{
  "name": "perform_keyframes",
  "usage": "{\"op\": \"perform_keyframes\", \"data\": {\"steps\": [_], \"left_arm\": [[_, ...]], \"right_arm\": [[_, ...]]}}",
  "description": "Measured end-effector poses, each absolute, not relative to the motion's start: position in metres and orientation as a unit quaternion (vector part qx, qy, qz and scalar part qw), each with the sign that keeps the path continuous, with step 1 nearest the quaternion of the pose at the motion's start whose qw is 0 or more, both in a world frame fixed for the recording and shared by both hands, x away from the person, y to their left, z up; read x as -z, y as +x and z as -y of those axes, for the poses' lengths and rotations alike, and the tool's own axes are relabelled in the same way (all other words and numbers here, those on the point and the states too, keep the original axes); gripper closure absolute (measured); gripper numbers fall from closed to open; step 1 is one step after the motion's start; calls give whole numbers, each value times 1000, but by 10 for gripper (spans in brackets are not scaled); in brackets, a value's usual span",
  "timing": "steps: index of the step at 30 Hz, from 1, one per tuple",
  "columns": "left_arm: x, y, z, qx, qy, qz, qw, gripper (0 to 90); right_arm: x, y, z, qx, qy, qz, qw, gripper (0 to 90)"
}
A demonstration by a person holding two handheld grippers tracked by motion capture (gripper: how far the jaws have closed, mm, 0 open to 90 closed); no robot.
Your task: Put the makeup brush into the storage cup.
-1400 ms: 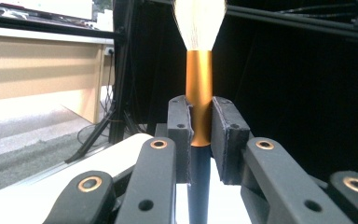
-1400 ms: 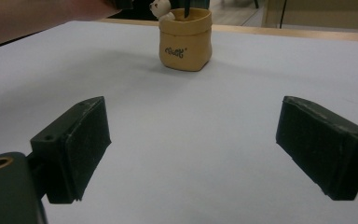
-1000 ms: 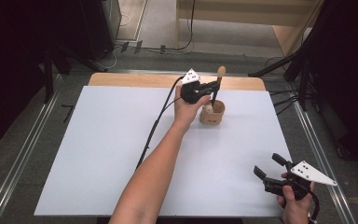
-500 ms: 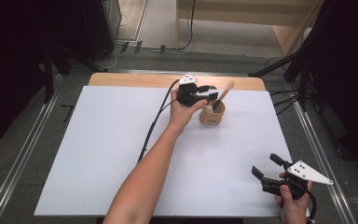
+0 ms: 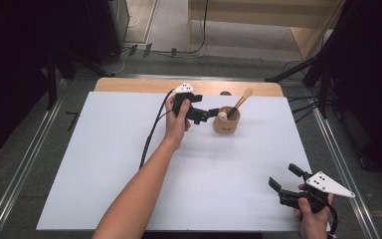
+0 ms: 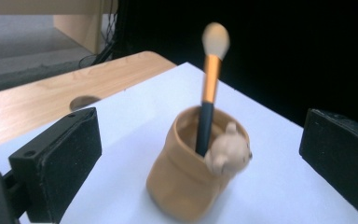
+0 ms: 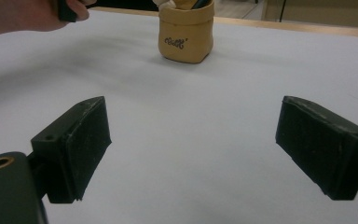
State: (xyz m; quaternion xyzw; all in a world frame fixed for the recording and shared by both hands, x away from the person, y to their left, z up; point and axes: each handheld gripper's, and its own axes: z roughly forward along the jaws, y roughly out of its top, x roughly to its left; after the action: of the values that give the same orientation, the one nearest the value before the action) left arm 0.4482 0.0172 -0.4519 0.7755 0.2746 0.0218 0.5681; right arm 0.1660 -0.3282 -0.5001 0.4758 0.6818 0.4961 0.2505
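Standing wide apart with nothing between them, having just been opening — left gripper [image 5: 214,114] jaws, beside brush [image 5: 240,102] leaning in cup [image 5: 226,124]; right gripper [image 5: 284,178] agape, well apart — risk: careless withdrawal clipping bear-faced rim, toppling both.

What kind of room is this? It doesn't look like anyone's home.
Probably a lab or recording studio: a white-topped table edged by metal rails, dark curtains around it, cables on the floor. A person holds a wired gripper in each hand, near a tan pot with a makeup brush.
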Motion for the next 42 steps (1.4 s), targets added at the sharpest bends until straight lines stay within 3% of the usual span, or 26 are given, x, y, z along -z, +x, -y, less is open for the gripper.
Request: {"op": "perform_keyframes", "data": {"steps": [42], "left_arm": [[453, 343, -156, -79, 751, -287, 589, 0]], "right_arm": [[508, 169, 315, -486, 472, -694, 244, 108]]}}
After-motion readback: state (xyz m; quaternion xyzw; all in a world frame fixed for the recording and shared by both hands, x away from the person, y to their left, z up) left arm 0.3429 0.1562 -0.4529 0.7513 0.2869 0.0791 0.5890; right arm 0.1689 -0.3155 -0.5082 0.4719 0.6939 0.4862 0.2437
